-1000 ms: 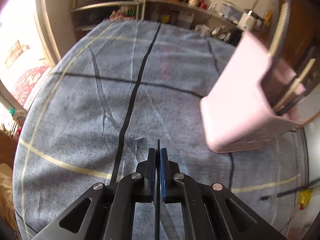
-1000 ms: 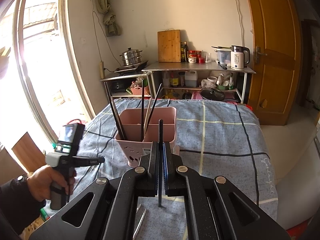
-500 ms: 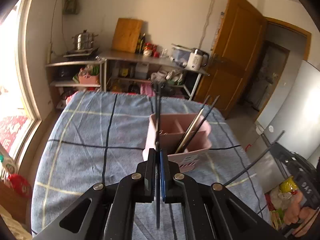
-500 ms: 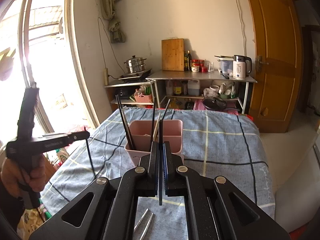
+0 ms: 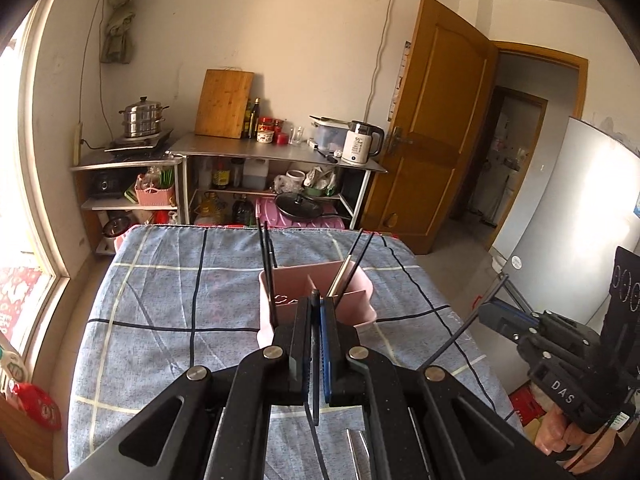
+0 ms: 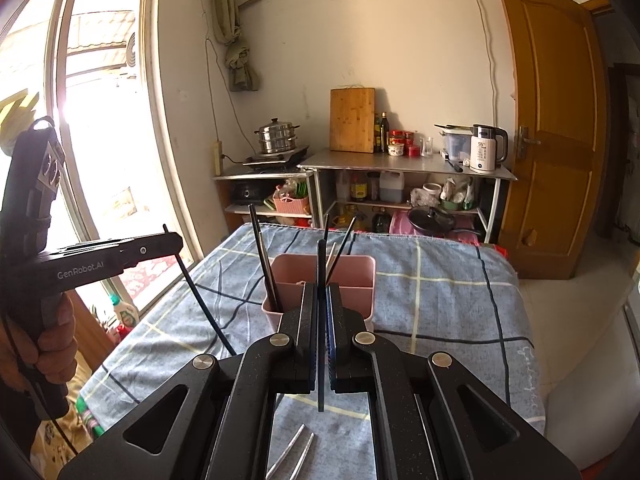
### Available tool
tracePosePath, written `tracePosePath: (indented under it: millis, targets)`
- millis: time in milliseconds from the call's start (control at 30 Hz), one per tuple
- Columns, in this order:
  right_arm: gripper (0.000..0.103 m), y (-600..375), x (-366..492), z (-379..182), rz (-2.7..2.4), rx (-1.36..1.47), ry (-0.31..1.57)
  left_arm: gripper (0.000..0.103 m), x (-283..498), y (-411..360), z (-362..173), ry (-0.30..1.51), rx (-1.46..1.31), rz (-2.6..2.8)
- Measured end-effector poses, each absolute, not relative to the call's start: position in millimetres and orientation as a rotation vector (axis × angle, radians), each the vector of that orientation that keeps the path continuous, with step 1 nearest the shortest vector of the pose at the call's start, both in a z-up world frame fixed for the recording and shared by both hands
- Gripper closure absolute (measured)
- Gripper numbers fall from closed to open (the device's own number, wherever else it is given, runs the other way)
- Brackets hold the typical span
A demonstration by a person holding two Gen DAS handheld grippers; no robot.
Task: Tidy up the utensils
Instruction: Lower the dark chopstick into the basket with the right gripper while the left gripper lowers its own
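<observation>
Left tongs [image 5: 316, 312] and right tongs [image 6: 321, 304] each clench one black chopstick [image 6: 321, 320], above the counter's [image 6: 440, 300] near edge. The pink holder [image 6: 352, 276] stands mid-counter. Tip each stick upright over a compartment before letting go, or it may glance off the rim.

Checked blue cloth-covered table [image 6: 440, 304], pink holder [image 6: 352, 276], two metal chopsticks [image 6: 298, 450]

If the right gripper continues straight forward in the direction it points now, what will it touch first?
Most likely the pink utensil holder, which stands directly ahead of the right gripper. The black chopstick it holds would probably arrive at the holder before the fingertips, though depth is unclear.
</observation>
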State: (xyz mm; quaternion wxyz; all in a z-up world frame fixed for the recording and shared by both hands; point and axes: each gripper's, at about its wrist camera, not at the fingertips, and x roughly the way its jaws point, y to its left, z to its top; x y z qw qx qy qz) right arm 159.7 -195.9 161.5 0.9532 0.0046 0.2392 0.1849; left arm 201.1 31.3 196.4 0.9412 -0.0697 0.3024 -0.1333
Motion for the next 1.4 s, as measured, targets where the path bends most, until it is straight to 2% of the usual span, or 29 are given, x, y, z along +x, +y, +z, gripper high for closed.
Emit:
tracePosePath:
  millis: [400,1033,1400]
  targets:
    - [0.099,-190.0,160.0,166.2,0.389,0.005,0.475,0.100,194.6,24.2,204.9,0.600,-0.129,-0.294]
    - [0.099,-158.9,197.1,217.4,0.432,-0.001,0.354,0.100,232.0,25.3,266.1,0.474,-0.083,-0.271]
    - [0.099,-152.8,233.2,198.7,0.429,0.017,0.365,0.100,264.9,26.6,243.1,0.496,-0.061,-0.257]
